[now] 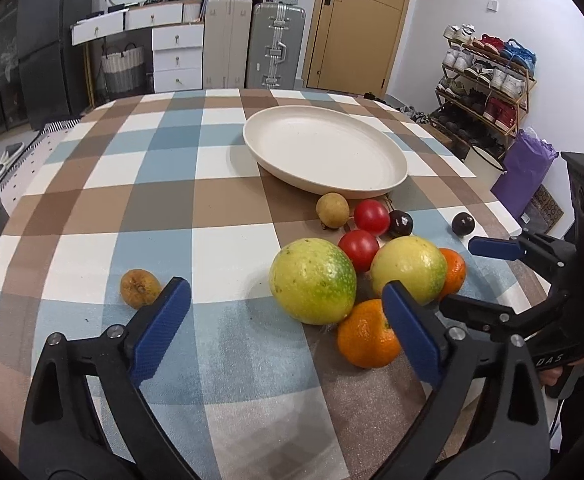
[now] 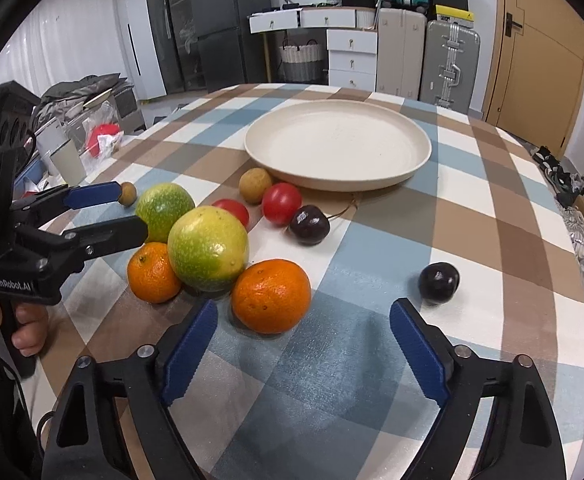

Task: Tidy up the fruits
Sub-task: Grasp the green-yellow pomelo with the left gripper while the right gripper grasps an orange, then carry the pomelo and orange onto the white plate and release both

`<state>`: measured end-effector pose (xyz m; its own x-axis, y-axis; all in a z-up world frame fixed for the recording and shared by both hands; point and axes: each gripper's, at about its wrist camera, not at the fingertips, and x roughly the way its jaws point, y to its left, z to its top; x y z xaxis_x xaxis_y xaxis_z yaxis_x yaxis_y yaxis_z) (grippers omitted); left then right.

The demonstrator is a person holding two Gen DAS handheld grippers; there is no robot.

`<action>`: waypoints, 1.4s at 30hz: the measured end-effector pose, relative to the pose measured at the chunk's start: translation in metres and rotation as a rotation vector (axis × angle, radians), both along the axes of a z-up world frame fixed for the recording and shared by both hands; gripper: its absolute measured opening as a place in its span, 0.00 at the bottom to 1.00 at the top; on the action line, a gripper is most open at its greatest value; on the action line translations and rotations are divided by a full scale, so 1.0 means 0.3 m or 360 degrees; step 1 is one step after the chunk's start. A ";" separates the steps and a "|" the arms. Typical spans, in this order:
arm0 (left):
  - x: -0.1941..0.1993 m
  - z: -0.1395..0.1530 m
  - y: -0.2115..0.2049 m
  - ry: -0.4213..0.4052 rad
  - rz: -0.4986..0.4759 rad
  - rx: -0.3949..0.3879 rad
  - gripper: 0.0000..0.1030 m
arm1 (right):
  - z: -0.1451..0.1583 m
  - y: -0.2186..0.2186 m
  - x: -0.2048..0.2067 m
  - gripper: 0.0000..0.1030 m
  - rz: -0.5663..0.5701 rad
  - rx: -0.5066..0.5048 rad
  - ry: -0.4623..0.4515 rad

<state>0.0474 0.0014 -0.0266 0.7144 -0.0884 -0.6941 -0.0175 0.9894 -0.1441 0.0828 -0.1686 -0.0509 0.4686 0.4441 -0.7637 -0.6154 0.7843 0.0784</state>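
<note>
A cream plate (image 1: 323, 148) (image 2: 337, 144) sits at the far middle of the checked table. In front of it lie two yellow-green fruits (image 1: 311, 280) (image 2: 208, 248), two oranges (image 1: 367, 336) (image 2: 270, 296), two red tomatoes (image 1: 371, 216) (image 2: 282, 202), two dark cherries (image 1: 400, 224) (image 2: 439, 283) and a tan round fruit (image 1: 332, 210). A brown wrinkled fruit (image 1: 140, 288) lies apart on the left. My left gripper (image 1: 284, 294) (image 2: 132, 210) stands open just short of the nearer yellow-green fruit. My right gripper (image 2: 303, 312) (image 1: 457, 275) is open just short of an orange, gripping nothing.
The table's right edge (image 1: 503, 208) drops toward a purple bag (image 1: 525, 172) and a shoe rack (image 1: 487, 84). Past the left edge in the right wrist view stand a cup (image 2: 68, 164) and clutter. Suitcases (image 1: 252, 44) and drawers stand beyond the table.
</note>
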 end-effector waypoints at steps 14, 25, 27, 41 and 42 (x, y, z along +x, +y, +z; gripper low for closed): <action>0.069 -0.020 -0.031 0.0059 -0.0126 -0.0090 0.46 | -0.019 0.019 0.013 0.58 0.0070 -0.0005 0.0070; 0.046 -0.001 -0.021 0.0000 -0.0111 -0.0098 0.46 | -0.005 0.016 -0.013 0.39 0.0104 0.0031 0.0045; 0.039 0.007 -0.015 -0.0026 -0.0103 -0.0101 0.46 | 0.002 0.002 -0.013 0.39 0.0089 0.0047 0.0033; 0.023 0.131 0.010 -0.0227 -0.0035 -0.0086 0.46 | 0.115 -0.079 0.001 0.39 -0.0009 0.0244 -0.0124; 0.028 0.145 0.008 -0.0247 -0.0034 -0.0066 0.46 | 0.127 -0.081 0.005 0.39 -0.0012 0.0266 -0.0130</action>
